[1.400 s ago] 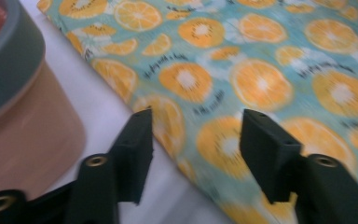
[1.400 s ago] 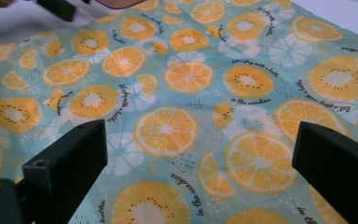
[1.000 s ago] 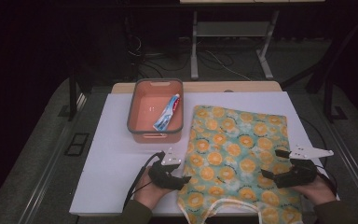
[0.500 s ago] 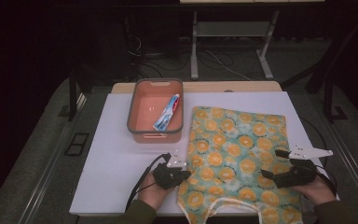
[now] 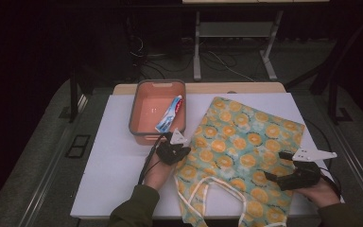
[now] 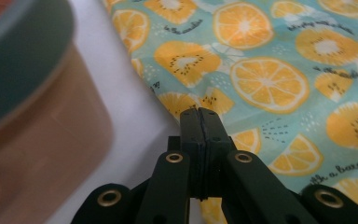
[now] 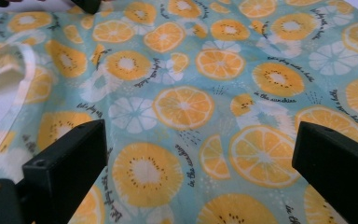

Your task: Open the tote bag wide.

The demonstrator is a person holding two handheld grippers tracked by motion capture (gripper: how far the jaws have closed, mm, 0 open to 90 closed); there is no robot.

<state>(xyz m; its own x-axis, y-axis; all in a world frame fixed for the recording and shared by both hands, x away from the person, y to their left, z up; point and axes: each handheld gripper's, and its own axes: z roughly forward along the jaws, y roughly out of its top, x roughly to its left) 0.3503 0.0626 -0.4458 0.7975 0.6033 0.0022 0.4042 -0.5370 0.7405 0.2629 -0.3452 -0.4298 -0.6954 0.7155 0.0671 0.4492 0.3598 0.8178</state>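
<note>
The bottom edge of the high view chops off a fair bit: the lower end of the fruit-print bag (image 5: 246,156) and part of its white handles (image 5: 203,194) run out of frame, and both forearms come in cut short. In the left gripper view the orange tub (image 6: 32,116) is just a blurry wall filling the left side, way too close to focus, so its inside can't be seen there. The print has little black lettering next to the orange slices, but it's too small and slanted for me to read properly. Counting stuff: one bag, one tub (image 5: 157,111), one toothpaste tube (image 5: 169,114) lying inside it, one white board (image 5: 118,156) under everything, two grippers. The bag lies flat across the centre and right of the high view, its left edge just beside the tub. The left gripper (image 5: 174,150) sits at that left edge of the bag, lower centre of the frame, and its jaws have just been closing; in its own view (image 6: 199,116) they're pressed tight together right at the cloth's edge, though I can't make out whether any fabric is actually pinched between them. The right gripper (image 5: 283,178) hovers over the bag's lower right, jaws spread wide (image 7: 200,154), nothing between them but the print below.
</note>
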